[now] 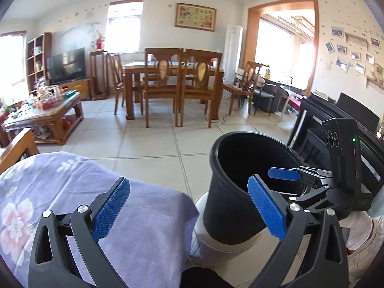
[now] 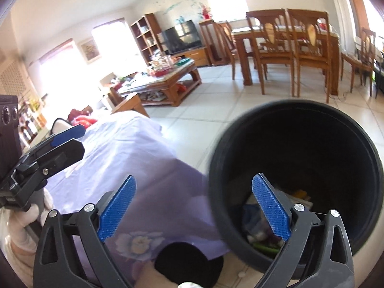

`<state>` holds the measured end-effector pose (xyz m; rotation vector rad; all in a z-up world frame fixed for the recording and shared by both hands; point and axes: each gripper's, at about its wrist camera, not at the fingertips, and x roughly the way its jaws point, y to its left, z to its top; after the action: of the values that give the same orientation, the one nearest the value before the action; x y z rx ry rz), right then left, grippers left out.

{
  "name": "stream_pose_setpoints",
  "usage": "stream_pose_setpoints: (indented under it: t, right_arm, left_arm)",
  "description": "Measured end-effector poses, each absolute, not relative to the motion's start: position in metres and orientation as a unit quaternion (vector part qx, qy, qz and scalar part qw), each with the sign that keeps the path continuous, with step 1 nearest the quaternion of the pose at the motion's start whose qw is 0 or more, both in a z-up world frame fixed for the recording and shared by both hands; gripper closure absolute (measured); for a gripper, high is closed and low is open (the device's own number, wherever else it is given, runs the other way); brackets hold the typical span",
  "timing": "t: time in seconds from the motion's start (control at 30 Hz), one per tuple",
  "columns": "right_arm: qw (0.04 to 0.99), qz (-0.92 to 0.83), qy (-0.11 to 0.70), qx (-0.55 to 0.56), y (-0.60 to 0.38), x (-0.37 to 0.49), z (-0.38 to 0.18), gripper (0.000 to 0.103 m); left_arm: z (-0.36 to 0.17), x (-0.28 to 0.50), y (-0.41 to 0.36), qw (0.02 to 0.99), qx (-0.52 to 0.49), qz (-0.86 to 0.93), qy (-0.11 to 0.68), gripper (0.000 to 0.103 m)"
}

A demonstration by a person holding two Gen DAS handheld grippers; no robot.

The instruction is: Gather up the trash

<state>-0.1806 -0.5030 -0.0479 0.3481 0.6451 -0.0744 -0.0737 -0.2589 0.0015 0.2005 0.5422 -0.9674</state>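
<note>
Both the left gripper [image 1: 189, 206] and the right gripper [image 2: 194, 207] are wide and hold nothing. The black bin [image 2: 297, 129] stands on the floor beside the purple cloth [image 2: 134, 158]. Some trash [image 2: 258, 225] already lies in the bin, so that part looks done; I see no more on the cloth.

Both wrist views look down-forward, close over the black bin [image 1: 242, 187] [image 2: 297, 168]; both share the dining table [image 1: 172, 72] [image 2: 285, 36]

Wall lettering: I read "LOVE" in grey capital letters [image 1: 372, 32] on the cream wall with the photo prints, at the right of my left wrist view.
Framed floral picture [image 1: 195, 17]: marks too small for me to read.
Right wrist view: I read no text.
</note>
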Motion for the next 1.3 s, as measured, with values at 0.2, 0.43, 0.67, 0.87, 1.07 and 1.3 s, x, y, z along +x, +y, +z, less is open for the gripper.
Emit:
stream_pose_setpoints:
  t: [0.2, 0.43, 0.67, 0.87, 1.07, 1.3]
  right_arm:
    - [0.941, -0.011, 0.310, 0.132, -0.437, -0.130, -0.034, 0.005]
    - [0.960, 0.011, 0.276, 0.055, -0.332, -0.068, -0.021, 0.005]
    - [0.966, 0.038, 0.251, 0.036, -0.243, -0.002, -0.016, 0.005]
    - [0.977, 0.031, 0.206, 0.050, -0.197, 0.036, -0.018, 0.005]
    - [0.985, 0.027, 0.161, 0.049, -0.175, 0.053, -0.024, 0.005]
    - [0.993, 0.019, 0.116, 0.004, -0.173, 0.041, -0.029, 0.005]
  left_arm:
    - [0.004, -0.053, -0.206, 0.872, 0.070, -0.410, 0.257, 0.005]
    - [0.002, -0.022, -0.125, 0.919, 0.031, -0.299, 0.254, 0.005]
    - [0.000, 0.007, -0.034, 0.957, -0.007, -0.159, 0.244, 0.005]
    - [-0.005, 0.022, 0.036, 0.970, -0.028, -0.079, 0.229, 0.005]
    - [-0.010, 0.025, 0.069, 0.974, -0.047, -0.045, 0.217, 0.005]
    - [-0.013, 0.032, 0.068, 0.978, -0.051, -0.021, 0.203, 0.005]
